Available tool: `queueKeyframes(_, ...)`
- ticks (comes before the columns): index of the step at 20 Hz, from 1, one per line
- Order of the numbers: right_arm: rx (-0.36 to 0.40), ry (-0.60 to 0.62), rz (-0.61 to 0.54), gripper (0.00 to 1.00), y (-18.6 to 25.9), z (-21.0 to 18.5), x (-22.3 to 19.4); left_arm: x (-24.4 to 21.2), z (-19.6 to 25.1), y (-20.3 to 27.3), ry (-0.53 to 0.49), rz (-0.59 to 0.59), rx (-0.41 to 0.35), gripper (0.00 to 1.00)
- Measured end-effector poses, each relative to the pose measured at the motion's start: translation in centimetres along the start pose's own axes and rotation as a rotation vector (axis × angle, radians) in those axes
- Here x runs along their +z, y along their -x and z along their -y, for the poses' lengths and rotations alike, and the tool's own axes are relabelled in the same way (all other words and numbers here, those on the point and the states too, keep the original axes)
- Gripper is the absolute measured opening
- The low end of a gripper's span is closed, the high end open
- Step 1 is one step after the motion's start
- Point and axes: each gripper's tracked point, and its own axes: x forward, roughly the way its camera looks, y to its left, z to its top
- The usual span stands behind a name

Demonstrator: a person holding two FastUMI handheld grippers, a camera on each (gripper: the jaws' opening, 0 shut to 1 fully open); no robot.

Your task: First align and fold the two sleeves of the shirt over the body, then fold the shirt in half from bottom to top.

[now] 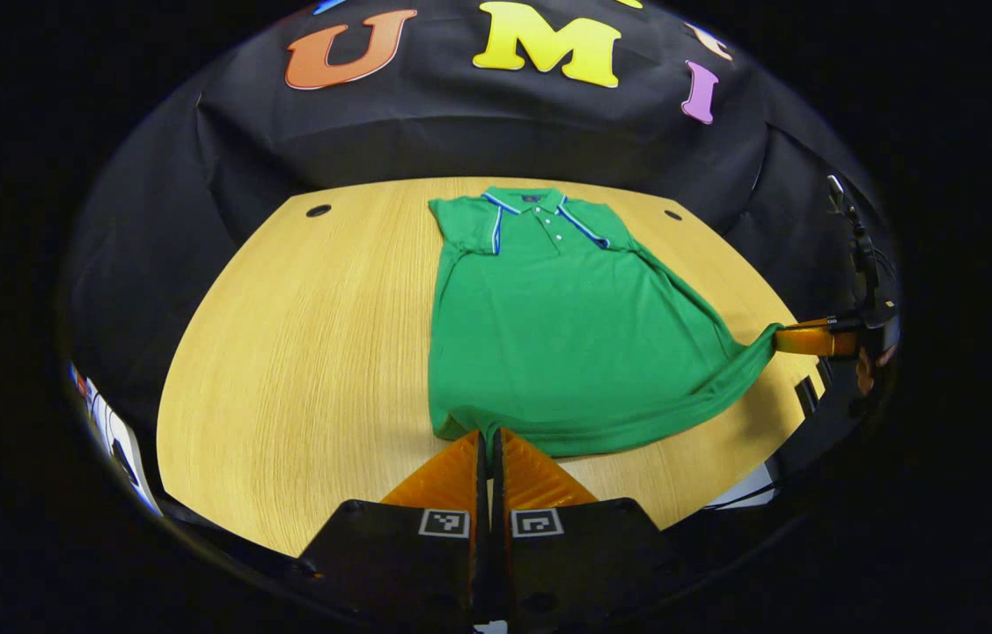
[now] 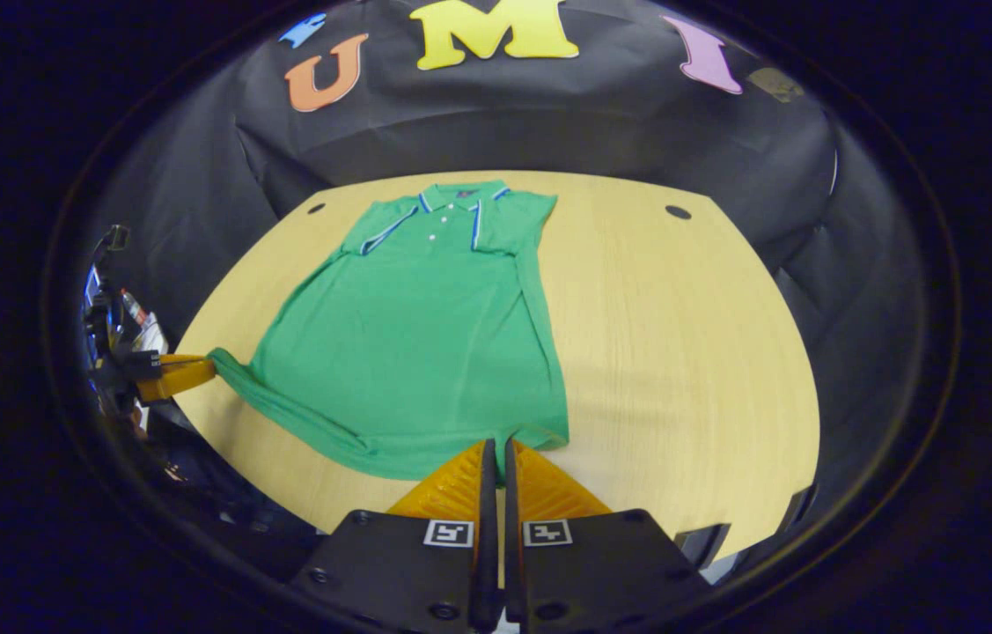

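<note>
A green polo shirt [image 1: 548, 326] lies face up on the wooden table [image 1: 302, 352], collar at the far side, with both sleeves folded in over the body. In the left gripper view my left gripper [image 1: 488, 434] is shut on the near hem corner. The right gripper [image 1: 779, 339] at the far right pinches the other hem corner, which is stretched out to a point. In the right gripper view the shirt [image 2: 425, 343] spreads ahead, my right gripper [image 2: 496, 443] is shut on its near hem corner, and the left gripper [image 2: 207, 365] holds the far corner at the left.
Two dark cable holes [image 1: 318, 210] [image 1: 672, 214] sit near the table's far edge. Bare wood lies on either side of the shirt. Black cloth walls the booth behind. Some gear and cables [image 2: 113, 326] crowd the space beyond the table's left edge in the right gripper view.
</note>
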Motion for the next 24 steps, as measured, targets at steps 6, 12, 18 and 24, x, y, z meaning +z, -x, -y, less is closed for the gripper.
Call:
queueKeyframes(6, -0.006, -0.003, 0.075, 0.06, 0.1, 0.9, 5.7, 6.2, -0.5, -0.4, 0.044, 0.1, -0.025, 0.04)
queueKeyframes(12, -0.008, 0.008, 0.175, 0.06, -0.1, 1.0, 12.6, 12.6, -1.5, -1.3, 0.022, 0.198, -0.024, 0.04)
queueKeyframes(18, -0.015, 0.041, 0.257, 0.06, -1.2, 0.9, 19.7, 18.7, -2.3, -2.8, 0.036, 0.275, -0.033, 0.03)
queueKeyframes(24, -0.023, 0.043, 0.32, 0.06, -2.8, 1.3, 25.9, 25.3, -4.5, -5.0, 0.03, 0.354, -0.014, 0.03)
